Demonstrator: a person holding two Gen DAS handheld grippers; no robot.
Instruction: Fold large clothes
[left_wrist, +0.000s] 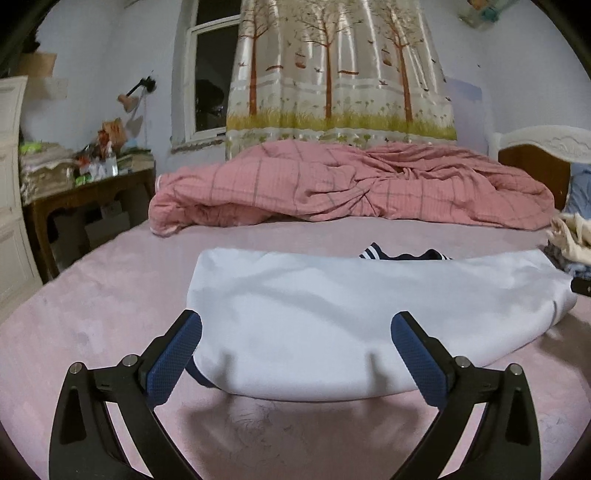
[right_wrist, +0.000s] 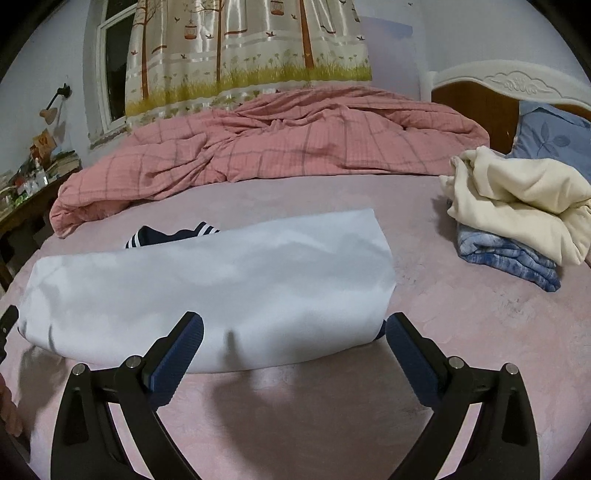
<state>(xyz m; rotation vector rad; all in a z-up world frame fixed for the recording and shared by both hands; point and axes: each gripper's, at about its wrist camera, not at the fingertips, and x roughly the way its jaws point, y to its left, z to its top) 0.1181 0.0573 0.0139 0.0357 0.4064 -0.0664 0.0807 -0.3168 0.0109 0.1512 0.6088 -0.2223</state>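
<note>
A white garment (left_wrist: 332, 314) lies folded into a long band across the pink bed sheet (left_wrist: 92, 314); a navy collar with white stripes (left_wrist: 402, 254) pokes out at its far edge. My left gripper (left_wrist: 297, 328) is open just above the garment's near left part, with nothing between its blue pads. In the right wrist view the same garment (right_wrist: 207, 291) and striped collar (right_wrist: 170, 234) show, and my right gripper (right_wrist: 295, 328) is open over the near right end, holding nothing. The left gripper's tip (right_wrist: 9, 325) peeks in at that view's left edge.
A crumpled pink checked quilt (right_wrist: 277, 144) fills the far side of the bed. A cream garment on a folded blue one (right_wrist: 517, 218) is stacked at the right, by a blue pillow (right_wrist: 554, 136) and headboard. A cluttered wooden table (left_wrist: 85, 184) stands at the left.
</note>
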